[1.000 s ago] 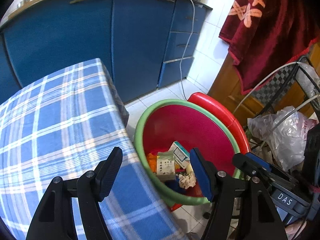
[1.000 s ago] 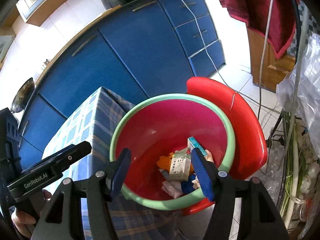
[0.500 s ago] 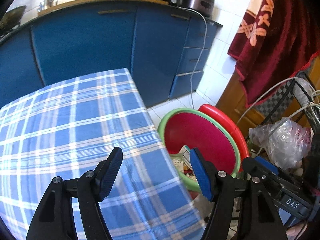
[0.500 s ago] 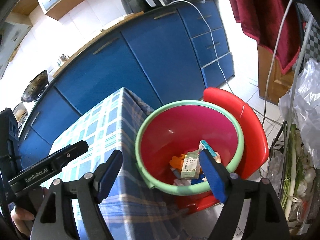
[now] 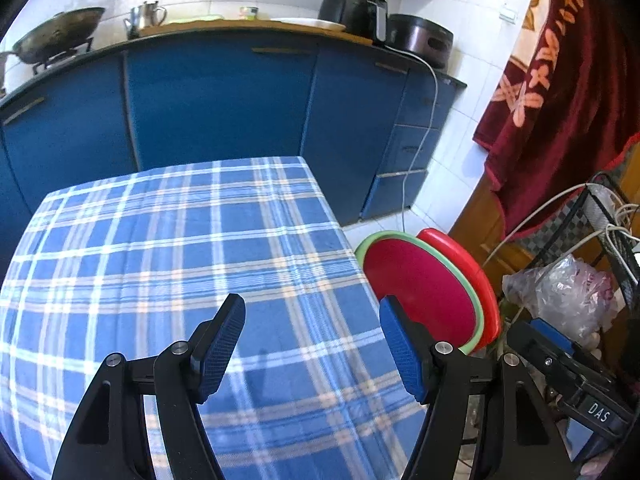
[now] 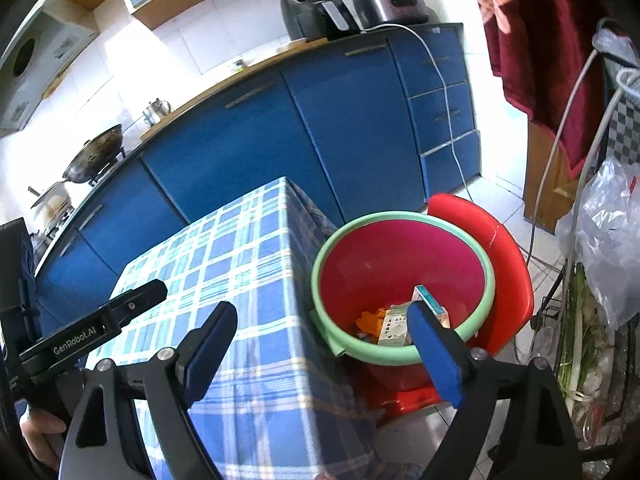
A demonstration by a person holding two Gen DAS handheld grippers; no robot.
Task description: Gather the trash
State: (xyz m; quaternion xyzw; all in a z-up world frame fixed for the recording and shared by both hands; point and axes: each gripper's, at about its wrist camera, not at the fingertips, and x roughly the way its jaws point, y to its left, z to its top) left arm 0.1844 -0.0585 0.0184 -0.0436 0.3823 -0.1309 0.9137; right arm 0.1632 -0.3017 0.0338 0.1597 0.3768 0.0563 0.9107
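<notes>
A red basin with a green rim (image 6: 404,264) sits on a red stool (image 6: 508,264) to the right of the table. Several pieces of trash lie in it: small paper boxes (image 6: 394,326) and an orange scrap (image 6: 370,318). In the left wrist view the basin (image 5: 420,284) shows past the table's right edge, its contents hidden. My left gripper (image 5: 312,340) is open and empty above the blue plaid tablecloth (image 5: 168,248). My right gripper (image 6: 320,348) is open and empty, above the table's edge and the basin's near rim.
Blue kitchen cabinets (image 5: 224,100) stand behind the table, with an air fryer (image 5: 356,4) and a cooker (image 5: 420,38) on top. A dark red towel (image 5: 560,80) hangs at right. A wire rack with a plastic bag (image 5: 564,300) stands at the right.
Both grippers have pulled back and up from the basin, towards the table. The left view now shows mostly tablecloth, the basin small at right. Both stay open and empty.
</notes>
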